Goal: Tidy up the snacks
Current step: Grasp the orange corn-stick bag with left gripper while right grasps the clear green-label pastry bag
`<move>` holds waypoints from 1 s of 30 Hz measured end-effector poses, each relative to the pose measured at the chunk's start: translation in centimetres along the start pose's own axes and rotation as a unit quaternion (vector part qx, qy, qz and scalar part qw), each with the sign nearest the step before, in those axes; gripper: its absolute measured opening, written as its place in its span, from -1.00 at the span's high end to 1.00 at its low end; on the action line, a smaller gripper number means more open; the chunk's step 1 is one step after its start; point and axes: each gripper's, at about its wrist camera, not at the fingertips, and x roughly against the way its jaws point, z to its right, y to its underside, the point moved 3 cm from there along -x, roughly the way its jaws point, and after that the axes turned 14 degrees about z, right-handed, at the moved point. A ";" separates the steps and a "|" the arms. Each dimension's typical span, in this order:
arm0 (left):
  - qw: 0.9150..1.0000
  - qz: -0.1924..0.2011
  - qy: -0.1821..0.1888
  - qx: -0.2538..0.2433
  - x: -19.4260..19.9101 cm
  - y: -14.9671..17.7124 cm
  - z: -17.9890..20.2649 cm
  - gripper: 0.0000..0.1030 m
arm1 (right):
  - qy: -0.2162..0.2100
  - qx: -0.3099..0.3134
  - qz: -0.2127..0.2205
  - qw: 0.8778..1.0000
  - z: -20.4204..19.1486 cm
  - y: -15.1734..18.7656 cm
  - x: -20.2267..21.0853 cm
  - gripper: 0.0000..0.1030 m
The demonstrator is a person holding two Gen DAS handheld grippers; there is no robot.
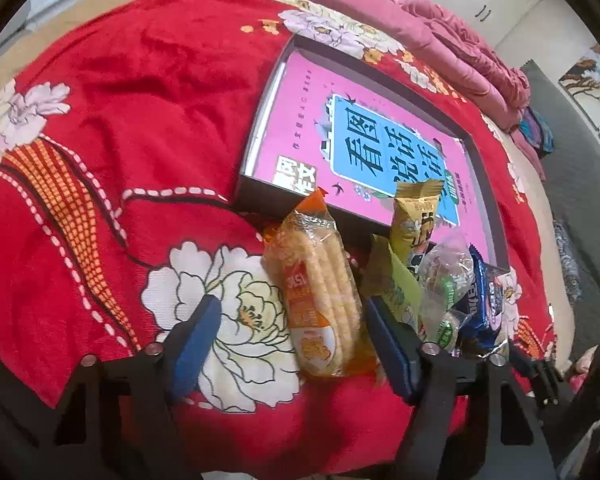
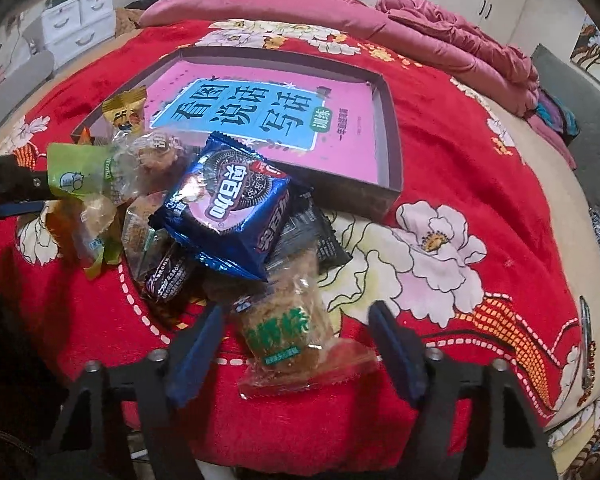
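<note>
A pile of wrapped snacks lies on a red flowered blanket in front of a shallow dark box with a pink book inside. My left gripper is open, its blue fingers either side of an orange corn-stick pack. Beside it lie a yellow pack, a clear green-labelled pack and a blue Oreo pack. My right gripper is open around a clear pack with green lettering. The Oreo pack tops the pile, with black packs under it.
The box sits mid-bed with its pink book. A rumpled pink quilt lies along the far side. White drawers stand at the far left. The left gripper's tip shows at the pile's left edge.
</note>
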 end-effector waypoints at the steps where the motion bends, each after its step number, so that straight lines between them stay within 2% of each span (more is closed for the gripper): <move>1: 1.000 -0.002 0.001 0.000 -0.1 0.0 0.1 -0.29 | -0.009 -0.006 0.000 1.000 0.1 0.0 -0.1 -0.09; 2: 1.000 -0.005 0.002 -0.001 -0.2 0.0 0.1 -0.17 | -0.020 -0.013 0.000 1.000 0.2 0.0 -0.1 0.00; 7: 1.000 -0.016 0.019 0.000 -0.6 0.0 0.5 0.13 | -0.052 -0.079 0.000 0.995 2.0 0.2 0.0 0.12; 13: 0.999 -0.035 0.035 0.007 -1.2 0.1 0.7 0.34 | -0.063 -0.172 0.010 0.983 5.2 0.6 0.6 0.17; 17: 0.998 -0.037 0.045 0.010 -1.3 0.1 0.6 0.38 | -0.066 -0.221 0.028 0.973 7.1 0.8 1.2 0.17; 19: 0.998 -0.038 0.048 0.011 -1.2 0.1 0.4 0.43 | -0.065 -0.227 0.041 0.971 7.4 0.7 1.5 0.17; 23: 0.998 -0.034 0.054 0.007 -0.5 0.3 0.1 0.49 | -0.062 -0.203 0.067 0.975 6.6 -0.1 2.4 0.17; 30: 0.998 -0.022 0.058 -0.008 0.9 0.3 0.0 0.51 | -0.057 -0.173 0.099 0.978 5.5 -1.1 3.1 0.17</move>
